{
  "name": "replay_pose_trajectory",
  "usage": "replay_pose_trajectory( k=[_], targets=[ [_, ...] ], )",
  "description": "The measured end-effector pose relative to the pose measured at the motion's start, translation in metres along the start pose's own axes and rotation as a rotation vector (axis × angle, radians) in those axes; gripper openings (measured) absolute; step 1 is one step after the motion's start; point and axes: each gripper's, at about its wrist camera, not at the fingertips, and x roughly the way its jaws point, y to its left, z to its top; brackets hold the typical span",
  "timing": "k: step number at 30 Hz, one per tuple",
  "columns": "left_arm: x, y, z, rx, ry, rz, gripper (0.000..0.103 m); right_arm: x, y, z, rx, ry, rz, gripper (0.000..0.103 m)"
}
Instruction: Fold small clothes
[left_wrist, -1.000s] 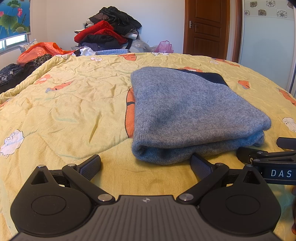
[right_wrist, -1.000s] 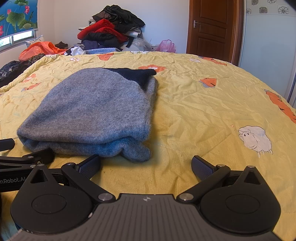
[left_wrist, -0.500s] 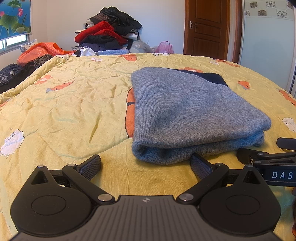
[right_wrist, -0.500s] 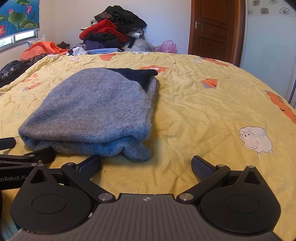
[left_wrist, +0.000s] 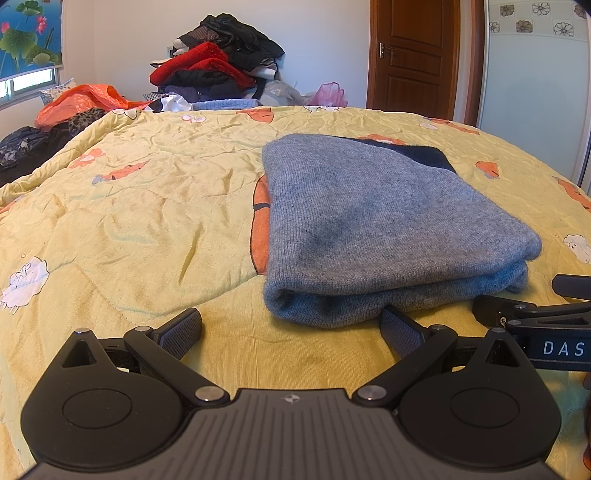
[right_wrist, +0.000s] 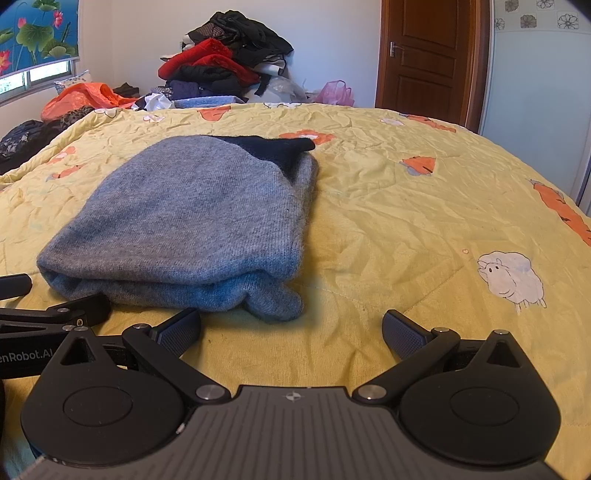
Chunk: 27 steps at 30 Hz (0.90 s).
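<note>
Your left gripper (left_wrist: 291, 328) and right gripper (right_wrist: 291, 328) sit low at the near edge of the bed (left_wrist: 129, 206), jaws wide apart, holding nothing. Just beyond them lies the folded grey sweater (left_wrist: 373, 229) mid-bed, a dark piece, possibly a collar, at its far end. Past the far edge: a heap of clothes (left_wrist: 218, 70) and a door (left_wrist: 413, 55).
</note>
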Motion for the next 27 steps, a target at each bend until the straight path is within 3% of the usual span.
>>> replay_pose_trajectory(
  k=[11,23,25,27],
  targets=[
    [-0.003,0.0,-0.001,-0.009,0.003,0.006,0.103,0.0,-0.001,0.0,-0.001,0.0,0.001,0.103],
    [-0.015,-0.002,0.003,-0.056,0.067,0.016,0.103,0.0,0.0,-0.001,-0.001,0.001,0.003,0.103],
    [-0.026,0.0,0.004,-0.063,0.037,0.008,0.103,0.0,0.0,-0.001,-0.002,0.003,0.007,0.103],
    [-0.044,0.0,0.008,-0.054,-0.044,0.024,0.103,-0.003,-0.001,0.0,-0.01,0.014,0.017,0.103]
  ],
)
